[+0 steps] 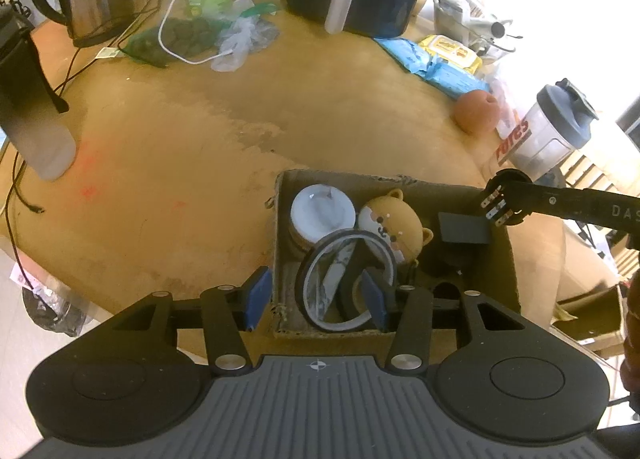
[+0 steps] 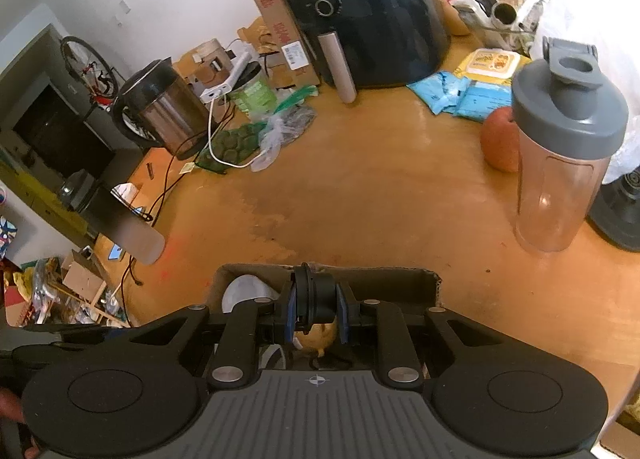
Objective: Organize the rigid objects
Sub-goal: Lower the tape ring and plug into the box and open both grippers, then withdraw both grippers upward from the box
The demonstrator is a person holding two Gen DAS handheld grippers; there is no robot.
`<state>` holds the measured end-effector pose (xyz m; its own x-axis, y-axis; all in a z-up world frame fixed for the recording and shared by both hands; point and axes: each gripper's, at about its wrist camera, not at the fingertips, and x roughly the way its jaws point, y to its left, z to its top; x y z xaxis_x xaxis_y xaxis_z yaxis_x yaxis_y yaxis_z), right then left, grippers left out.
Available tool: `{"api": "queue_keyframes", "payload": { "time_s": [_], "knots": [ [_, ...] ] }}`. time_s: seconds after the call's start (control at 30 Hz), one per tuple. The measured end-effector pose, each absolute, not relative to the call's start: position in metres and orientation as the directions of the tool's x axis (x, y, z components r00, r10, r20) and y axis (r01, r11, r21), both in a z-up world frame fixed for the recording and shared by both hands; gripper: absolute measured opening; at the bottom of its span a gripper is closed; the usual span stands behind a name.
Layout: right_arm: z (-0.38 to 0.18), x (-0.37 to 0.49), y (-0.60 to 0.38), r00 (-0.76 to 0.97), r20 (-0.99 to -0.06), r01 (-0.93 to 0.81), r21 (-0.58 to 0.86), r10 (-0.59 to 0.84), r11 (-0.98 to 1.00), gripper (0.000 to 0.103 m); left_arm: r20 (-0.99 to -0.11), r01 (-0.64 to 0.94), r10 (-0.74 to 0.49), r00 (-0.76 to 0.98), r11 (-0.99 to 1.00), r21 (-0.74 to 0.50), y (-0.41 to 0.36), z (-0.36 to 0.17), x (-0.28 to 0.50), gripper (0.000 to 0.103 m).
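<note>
My left tongs [image 1: 316, 301] hang part open over the near end of the cardboard box [image 1: 500, 259] on the counter [image 1: 240, 131], gripping nothing. The tape roll [image 1: 347, 279] sits just ahead of them inside the box, propped on its edge and leaning; my right pad is inside its ring, the left pad is outside the box wall, and neither presses on it. Beyond the roll lie a white lid [image 1: 322, 213] and a bear-shaped case [image 1: 394, 223], touching each other, with a dark block [image 1: 464, 228] to their right.

My right tongs [image 2: 316, 309] are nearly closed on a black plug [image 2: 319, 301], held above the box's far half. Seen from the left camera, the plug [image 1: 505, 197] hangs over the box's right wall, its metal pins pointing left and slightly down toward the dark block. Its long axis runs roughly level, in line with the tongs' arm.

The step in hand, I judge, is setting the plug into the box. To do it well I would bring it down into the free space by the dark block, pins clear of the cardboard rim, and part the pads only once it rests on something. The left tongs should draw back without snagging the roll.
</note>
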<state>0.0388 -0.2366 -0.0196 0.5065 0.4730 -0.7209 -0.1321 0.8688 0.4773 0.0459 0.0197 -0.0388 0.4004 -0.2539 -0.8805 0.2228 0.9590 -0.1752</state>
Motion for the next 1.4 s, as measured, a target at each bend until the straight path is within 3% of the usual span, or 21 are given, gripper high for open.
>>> {"api": "queue_keyframes", "payload": {
  "time_s": [0.3,0.37,0.43,0.53,0.6,1.03,1.1,1.13,1.27,1.3,1.33,1.4],
  "knots": [
    [-0.008,0.031,-0.211,0.489,-0.699,-0.235,0.471,0.522,0.850,0.023,-0.877,0.185,-0.242,0.415,0.966,-0.179,0.030,-0.037,0.037,0.049],
    [-0.012,0.033,-0.201,0.442,-0.721,-0.264,0.464,0.534,0.846,0.027,-0.877,0.178,-0.238,0.418,0.968,-0.178,0.032,-0.037,0.035,0.049],
    [-0.018,0.033,-0.190,0.405,-0.763,-0.281,0.420,0.503,0.863,0.066,-0.875,0.172,-0.236,0.423,0.969,-0.178,0.034,-0.035,0.034,0.049],
    [-0.020,0.030,-0.182,0.405,-0.778,-0.297,0.386,0.481,0.873,0.090,-0.874,0.159,-0.227,0.430,0.972,-0.174,0.036,-0.034,0.031,0.049],
    [-0.018,0.030,-0.182,0.416,-0.775,-0.295,0.379,0.475,0.877,0.099,-0.875,0.154,-0.224,0.430,0.973,-0.173,0.037,-0.035,0.030,0.049],
    [-0.019,0.029,-0.192,0.450,-0.816,-0.233,0.285,0.363,0.930,0.103,-0.895,0.199,-0.149,0.421,0.978,-0.069,0.019,-0.036,0.033,0.055],
    [-0.019,0.029,-0.194,0.455,-0.828,-0.219,0.251,0.326,0.943,0.103,-0.894,0.213,-0.135,0.427,0.976,-0.045,0.015,-0.035,0.033,0.069],
    [-0.020,0.028,-0.196,0.457,-0.834,-0.210,0.235,0.308,0.949,0.103,-0.889,0.216,-0.133,0.438,0.976,-0.039,0.014,-0.033,0.033,0.081],
    [-0.020,0.027,-0.202,0.458,-0.852,-0.178,0.189,0.251,0.966,0.103,-0.849,0.229,-0.122,0.514,0.973,-0.001,0.008,-0.026,0.030,0.085],
    [-0.020,0.026,-0.203,0.456,-0.857,-0.172,0.180,0.241,0.968,0.103,-0.843,0.231,-0.119,0.525,0.973,0.007,0.006,-0.025,0.030,0.089],
    [-0.020,0.026,-0.205,0.454,-0.861,-0.167,0.173,0.231,0.971,0.103,-0.843,0.233,-0.112,0.527,0.972,0.016,0.005,-0.025,0.030,0.100],
    [-0.019,0.024,-0.207,0.447,-0.868,-0.156,0.162,0.216,0.974,0.103,-0.849,0.240,-0.112,0.516,0.971,0.017,0.002,-0.026,0.032,0.103]
  ]
}}
